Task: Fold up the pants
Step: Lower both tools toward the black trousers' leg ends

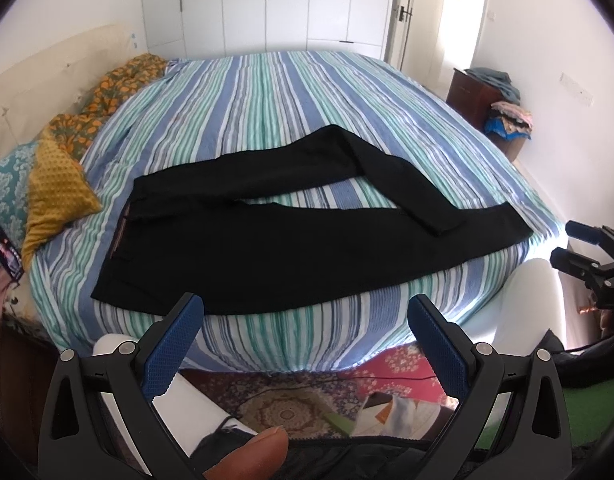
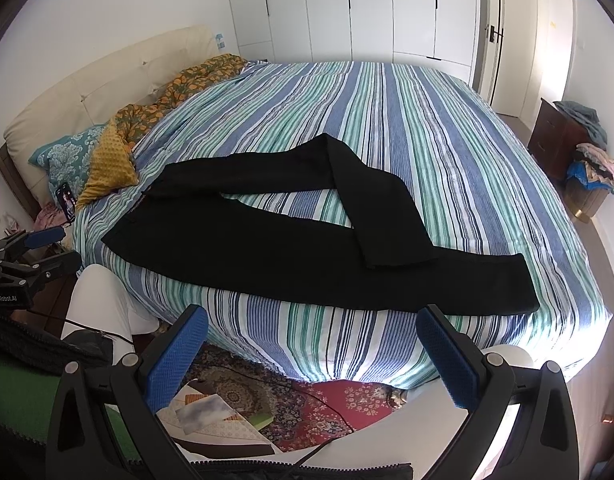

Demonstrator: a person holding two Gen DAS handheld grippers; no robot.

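Black cloth: one pair of pants (image 1: pixel 291 240) lies flat on the bed (image 1: pixel 291 92), near its front edge, waistband toward the pillows.
Legs: two; the near leg runs straight along the bed edge, the far leg is bent back on itself, its cuff lying on top of the near leg.
Bedspread: one, striped blue, green and white; it covers the whole bed.
Pillows: two visible at the headboard side, one teal patterned pillow (image 2: pixel 65 154) and one yellow cushion (image 2: pixel 109 164); one orange-flowered blanket (image 2: pixel 179 92) is bunched beyond them.
Phone: one (image 2: pixel 66 201), lying by the cushion at the bed edge.
Left hand-held gripper (image 1: pixel 305 314): jaws spread wide, holding nothing, hovering in front of the bed edge, apart from the pants; one fingertip (image 1: pixel 259 454) shows below it.
Right hand-held gripper (image 2: pixel 313 326): jaws spread wide, holding nothing, hovering in front of the bed edge near the cuff end.
Floor: one patterned rug (image 2: pixel 331 404) below the bed, with papers on it.
Wardrobe: one (image 2: pixel 371 8), white, behind the bed.
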